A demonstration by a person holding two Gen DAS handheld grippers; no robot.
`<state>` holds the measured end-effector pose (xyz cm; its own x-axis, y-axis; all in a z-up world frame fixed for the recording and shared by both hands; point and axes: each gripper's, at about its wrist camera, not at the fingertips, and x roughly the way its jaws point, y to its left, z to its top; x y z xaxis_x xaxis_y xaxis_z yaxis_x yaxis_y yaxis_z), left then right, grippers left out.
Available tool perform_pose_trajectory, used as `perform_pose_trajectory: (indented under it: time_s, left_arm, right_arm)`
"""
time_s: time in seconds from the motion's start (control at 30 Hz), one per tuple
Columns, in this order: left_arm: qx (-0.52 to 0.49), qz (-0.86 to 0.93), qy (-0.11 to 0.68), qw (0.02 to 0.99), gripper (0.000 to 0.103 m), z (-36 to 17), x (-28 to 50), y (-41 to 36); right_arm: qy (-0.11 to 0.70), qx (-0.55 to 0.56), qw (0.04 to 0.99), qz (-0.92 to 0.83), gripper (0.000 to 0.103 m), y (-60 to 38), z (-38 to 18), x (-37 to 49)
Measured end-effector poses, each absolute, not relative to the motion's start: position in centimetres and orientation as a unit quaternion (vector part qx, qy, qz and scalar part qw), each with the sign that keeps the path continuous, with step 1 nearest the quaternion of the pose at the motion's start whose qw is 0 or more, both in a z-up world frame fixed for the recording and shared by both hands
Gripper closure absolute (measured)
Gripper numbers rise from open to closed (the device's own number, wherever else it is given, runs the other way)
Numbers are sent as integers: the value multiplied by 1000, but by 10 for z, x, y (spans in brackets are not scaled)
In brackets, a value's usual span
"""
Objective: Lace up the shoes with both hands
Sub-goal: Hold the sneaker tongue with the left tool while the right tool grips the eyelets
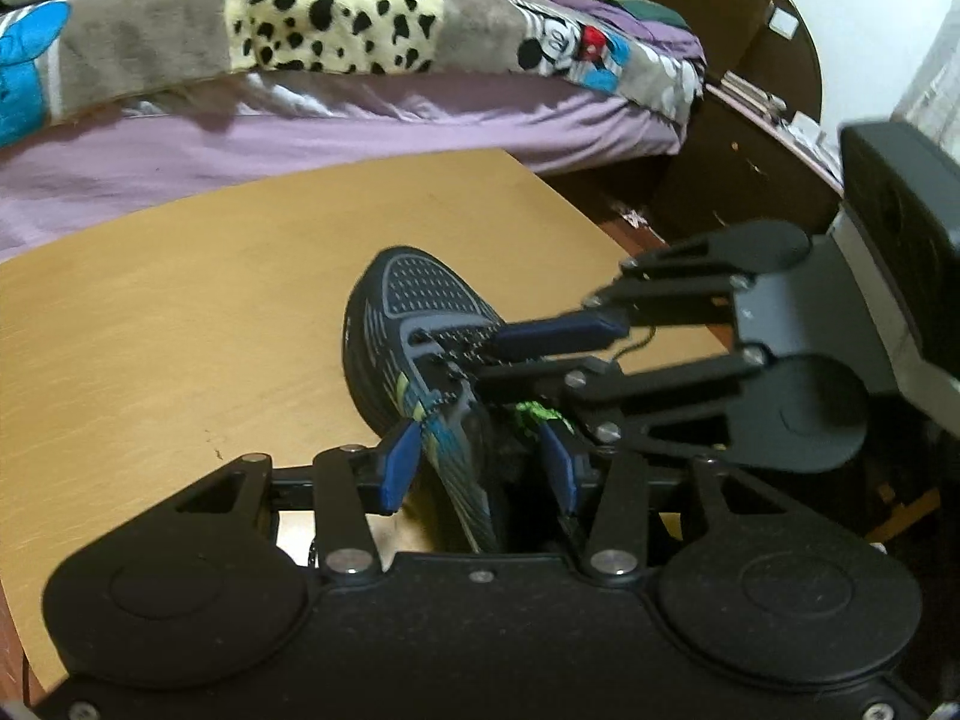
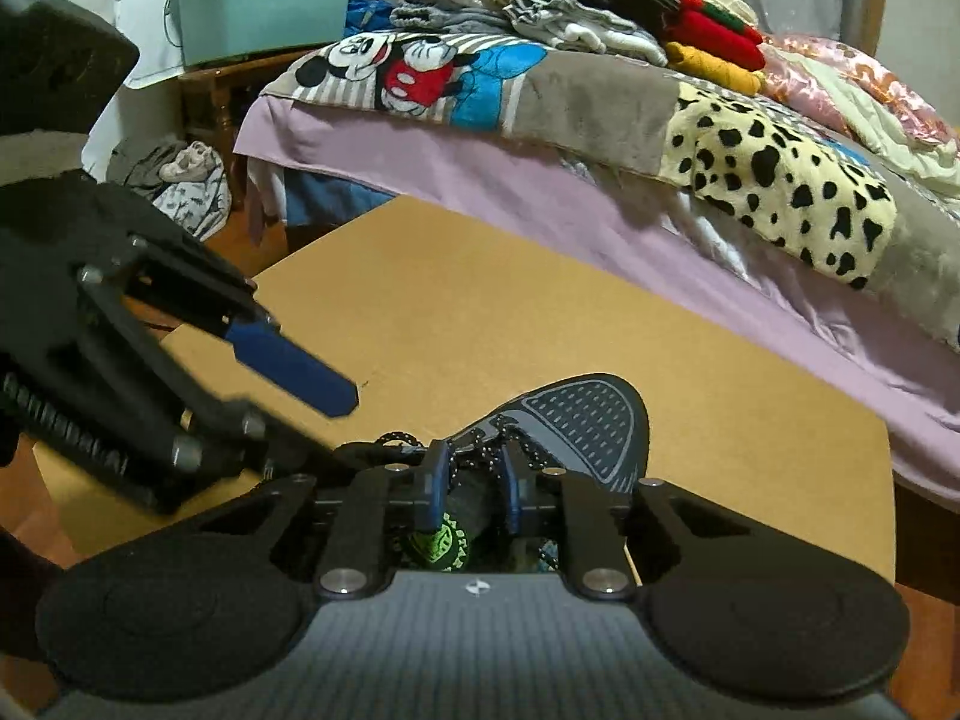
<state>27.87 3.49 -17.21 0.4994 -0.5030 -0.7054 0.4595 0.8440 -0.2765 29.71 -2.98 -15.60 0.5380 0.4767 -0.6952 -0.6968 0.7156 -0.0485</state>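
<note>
The shoe (image 1: pixel 414 324) is dark navy with grey dotted mesh, a lime and blue side stripe and speckled black-and-white laces (image 2: pixel 480 456). The desk (image 1: pixel 180 330) is tan. At twelve o'clock, a lilac sheet (image 1: pixel 300 132) lies under a black-spotted cream blanket (image 1: pixel 330 18).

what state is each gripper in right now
left gripper: open, straddling the shoe side wall.
right gripper: narrow around the laces, grip cannot be told.

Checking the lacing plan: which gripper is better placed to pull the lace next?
Probably the right gripper: its pads straddle the speckled lace over the shoe tongue. The left gripper stands open around the collar wall.
</note>
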Motion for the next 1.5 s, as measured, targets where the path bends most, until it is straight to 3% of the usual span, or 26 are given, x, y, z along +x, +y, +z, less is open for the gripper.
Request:
perform_pose_trajectory:
  time_s: [0.2, 0.43, 0.83, 1.1, 1.5]
  left_arm:
    - [-19, -290, 421, 859, 71, -175, 279, 31]
    - [-19, -293, 422, 858, 71, -174, 280, 32]
    - [-21, -293, 424, 856, 71, -175, 282, 31]
    - [-19, -292, 425, 857, 71, -174, 282, 30]
    - [-11, -286, 432, 855, 72, -178, 283, 27]
  right_arm:
    - [355, -151, 851, 356, 85, -29, -162, 302]
    - [353, -141, 848, 370, 85, -31, -165, 306]
    - [393, 4, 831, 394, 86, -67, -173, 334]
    - [387, -17, 831, 399, 99, -57, -173, 330]
    - [382, 4, 823, 420, 100, -67, -166, 325]
